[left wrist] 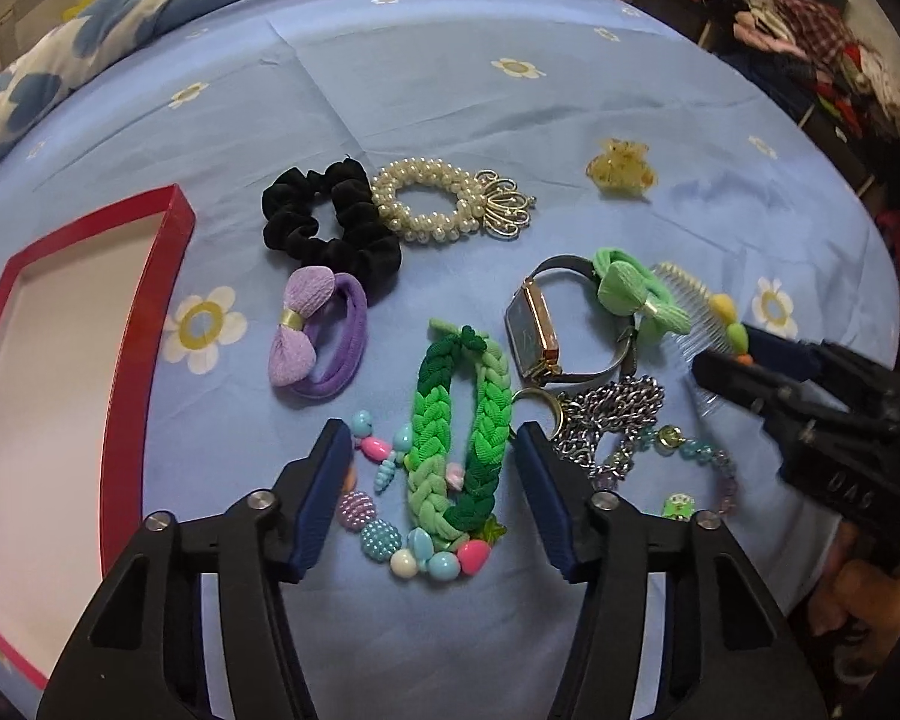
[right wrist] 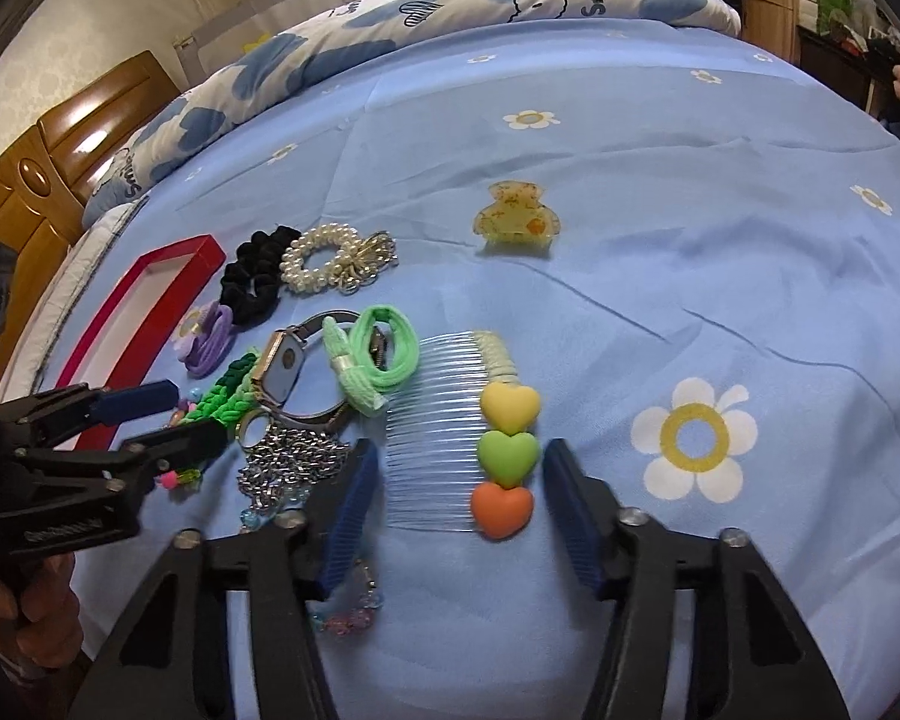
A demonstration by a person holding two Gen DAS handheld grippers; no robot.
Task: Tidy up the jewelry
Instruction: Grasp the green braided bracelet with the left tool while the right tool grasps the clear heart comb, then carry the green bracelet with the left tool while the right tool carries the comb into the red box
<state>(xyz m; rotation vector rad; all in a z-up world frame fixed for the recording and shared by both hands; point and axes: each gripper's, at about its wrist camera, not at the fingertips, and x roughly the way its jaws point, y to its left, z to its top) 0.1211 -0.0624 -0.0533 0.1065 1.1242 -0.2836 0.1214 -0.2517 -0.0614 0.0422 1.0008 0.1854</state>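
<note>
Jewelry lies on a blue flowered bedsheet (left wrist: 450, 90). My left gripper (left wrist: 435, 441) is open, its fingers either side of a green braided hair band (left wrist: 459, 420) lying over a pastel bead bracelet (left wrist: 384, 534). My right gripper (right wrist: 459, 459) is open around a clear hair comb with three hearts (right wrist: 507, 459); the comb also shows in the left wrist view (left wrist: 699, 312). A red-rimmed open box (left wrist: 60, 396) sits at the left, its inside bare. A square-faced watch (left wrist: 537, 333), a silver chain (left wrist: 615, 420) and a green bow tie (left wrist: 639, 297) lie between the grippers.
A black scrunchie (left wrist: 330, 222), a pearl band with a crown (left wrist: 444, 198), a purple bow tie (left wrist: 321, 336) and a yellow claw clip (left wrist: 621, 168) lie farther back. A folded quilt (right wrist: 390, 18) lies beyond. A cluttered rack of clothes (left wrist: 822, 60) stands past the bed's right edge.
</note>
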